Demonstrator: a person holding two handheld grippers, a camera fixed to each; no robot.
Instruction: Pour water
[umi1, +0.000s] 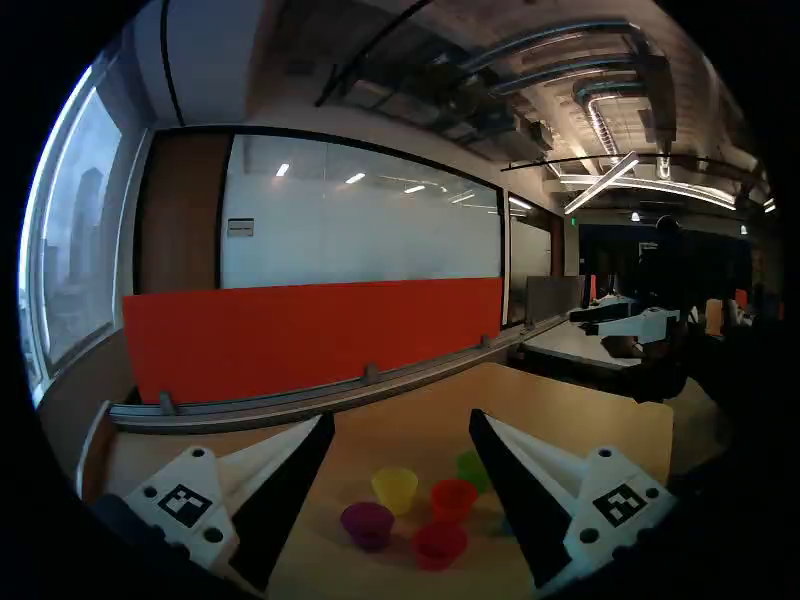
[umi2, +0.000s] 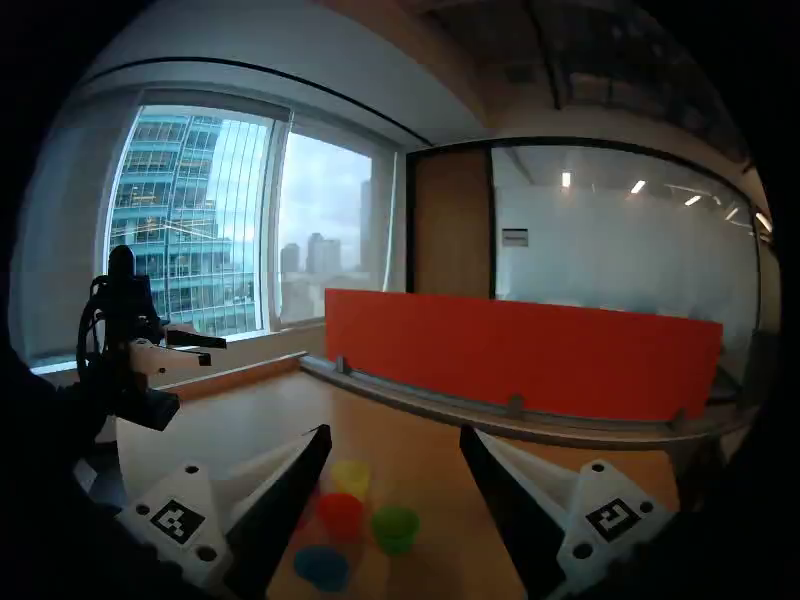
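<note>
Several small coloured cups stand together on the wooden table. In the left gripper view I see a yellow cup, an orange cup, a purple cup, a red cup and a green cup partly behind the right finger. My left gripper is open above and short of them, holding nothing. In the right gripper view the yellow cup, a red cup, a green cup and a blue cup lie below my open right gripper, also empty.
An orange divider panel with a metal rail runs along the table's far edge. Another gripper shows at the left of the right gripper view, and one at the right of the left gripper view. Large windows stand behind.
</note>
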